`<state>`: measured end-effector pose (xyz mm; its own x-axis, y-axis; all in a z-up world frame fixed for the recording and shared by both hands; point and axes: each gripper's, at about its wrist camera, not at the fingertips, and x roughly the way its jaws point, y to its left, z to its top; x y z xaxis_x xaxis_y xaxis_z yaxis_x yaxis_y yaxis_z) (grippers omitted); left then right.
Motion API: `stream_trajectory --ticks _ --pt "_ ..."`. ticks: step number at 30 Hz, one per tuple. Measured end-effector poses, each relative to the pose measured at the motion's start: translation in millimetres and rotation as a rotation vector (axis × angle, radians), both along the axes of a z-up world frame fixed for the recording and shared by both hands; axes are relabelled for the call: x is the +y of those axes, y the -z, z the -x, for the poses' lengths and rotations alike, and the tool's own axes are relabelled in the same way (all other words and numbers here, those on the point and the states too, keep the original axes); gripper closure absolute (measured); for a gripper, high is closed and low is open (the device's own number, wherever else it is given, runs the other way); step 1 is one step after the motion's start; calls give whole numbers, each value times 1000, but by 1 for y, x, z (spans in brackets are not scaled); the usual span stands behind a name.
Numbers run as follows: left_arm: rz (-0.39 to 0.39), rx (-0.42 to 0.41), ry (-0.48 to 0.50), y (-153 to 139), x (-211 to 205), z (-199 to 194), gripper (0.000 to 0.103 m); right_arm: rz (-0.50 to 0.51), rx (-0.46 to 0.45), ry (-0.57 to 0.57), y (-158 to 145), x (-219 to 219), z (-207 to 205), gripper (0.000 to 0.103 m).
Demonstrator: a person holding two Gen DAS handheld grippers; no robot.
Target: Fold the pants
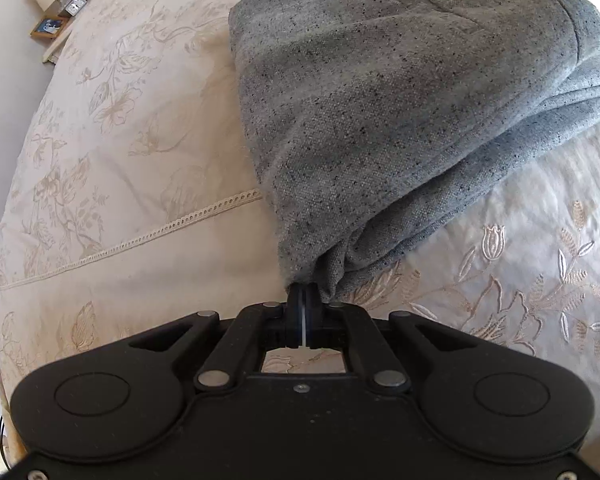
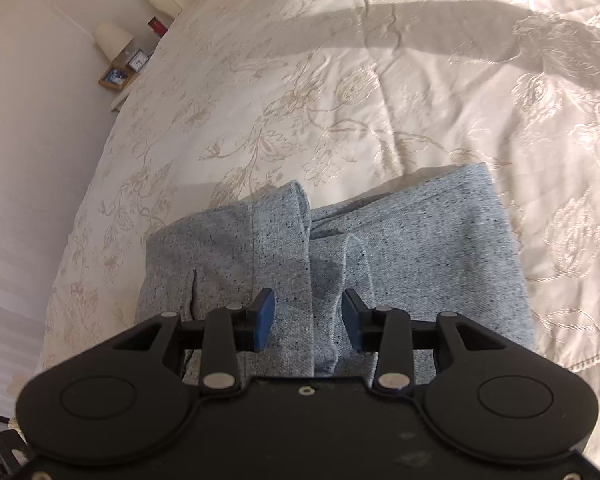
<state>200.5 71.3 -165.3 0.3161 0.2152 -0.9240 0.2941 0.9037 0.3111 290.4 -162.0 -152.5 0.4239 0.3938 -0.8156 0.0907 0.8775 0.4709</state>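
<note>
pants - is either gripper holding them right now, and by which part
The left gripper is shut on a bunched corner of the grey pants. The right gripper is open above the fabric, holding nothing.

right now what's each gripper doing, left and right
Left gripper: shut on a bunched corner of the grey pants.
Right gripper: open above the pants, holding nothing.

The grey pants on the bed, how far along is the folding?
Partly done: the pants already lie doubled in layers on the bedspread. In hand: the left gripper is shut on a corner of the fabric; the right gripper has open jaws above the cloth. Left: finishing and flattening the fold.
</note>
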Motion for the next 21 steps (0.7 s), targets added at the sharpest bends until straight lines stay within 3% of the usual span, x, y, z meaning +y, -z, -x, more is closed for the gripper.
stream_trajectory --ticks 4,9,10,11,12,17,21 --pt "-3 6 -4 1 1 -1 97 19 82 -36 26 13 -14 62" --pt "-22 25 -28 7 8 -5 97 -48 114 32 43 8 -11 62" --pt "-19 32 -40 7 11 -6 97 -67 106 36 43 6 -8 66" --pt "-12 35 -54 7 14 -6 97 -76 95 23 43 6 -6 89" --pt "-4 34 -62 5 17 -6 97 -63 84 6 39 7 -3 97" --pt "28 0 -50 -12 23 -6 95 56 -41 -36 0 5 11 98" --pt "57 -38 -27 -31 21 -9 91 149 -90 -41 -25 -16 25 98"
